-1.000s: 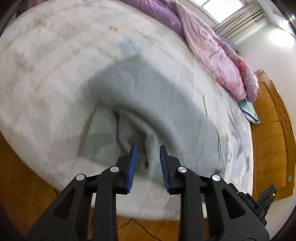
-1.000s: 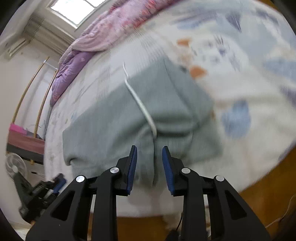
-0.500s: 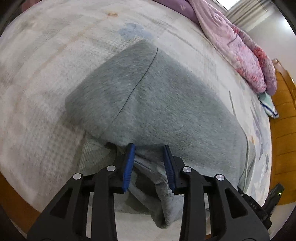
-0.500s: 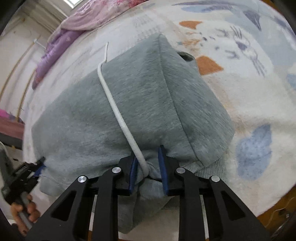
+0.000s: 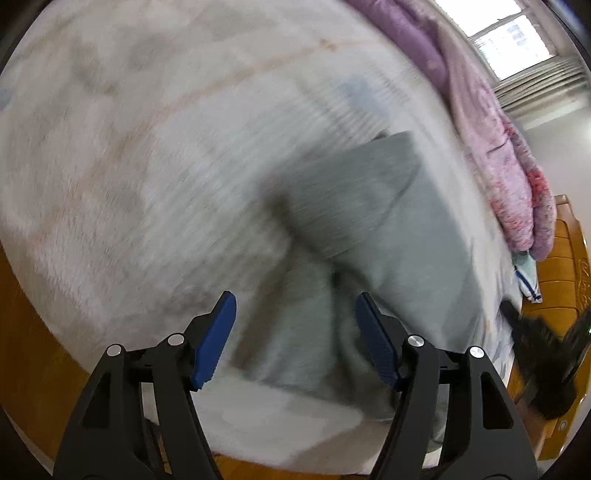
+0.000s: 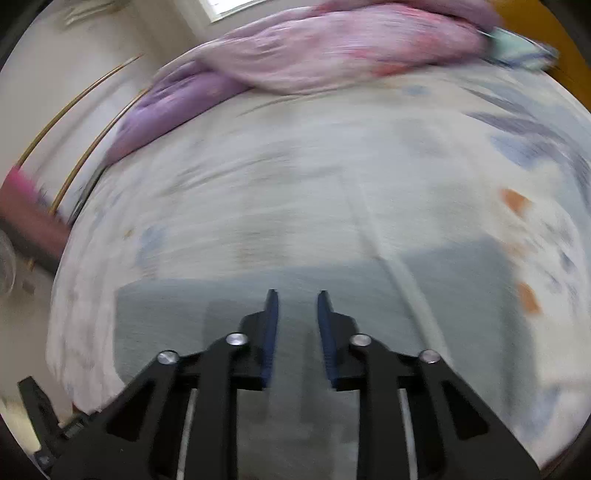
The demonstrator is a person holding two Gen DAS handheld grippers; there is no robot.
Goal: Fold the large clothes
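Left wrist view: the left gripper [image 5: 295, 299] points steeply down at the near edge of the bed [image 5: 147, 184]. Its jaws are opening and already stand wide. A bunched edge of the grey garment [image 5: 388, 221] lies in the gap between the blue pads [image 5: 216, 332], but neither pad presses on it. The garment lies on the pale patterned bedsheet, folded over on itself, with one flat layer running up and to the right and crumpled cloth below it near the bed's edge. Motion blur hides the finer folds. A pink and purple quilt [image 5: 491, 129] is heaped along the far side of the bed, under a bright window [image 5: 517, 33]. A wooden headboard [image 5: 561, 258] shows at the right, and wooden floor [image 5: 29, 350] at the lower left.

Right wrist view: the right gripper [image 6: 297, 295] hangs over the same grey garment [image 6: 461, 295], which spreads flat across the near part of the bed [image 6: 295, 166]. Its blue pads stand a narrow gap apart. Grey cloth shows through the gap, and the blur makes it impossible to tell whether any of it is pinched. A white drawstring [image 6: 406, 280] curves across the garment just right of the gripper. The quilt [image 6: 332, 48] lies along the far edge of the bed.
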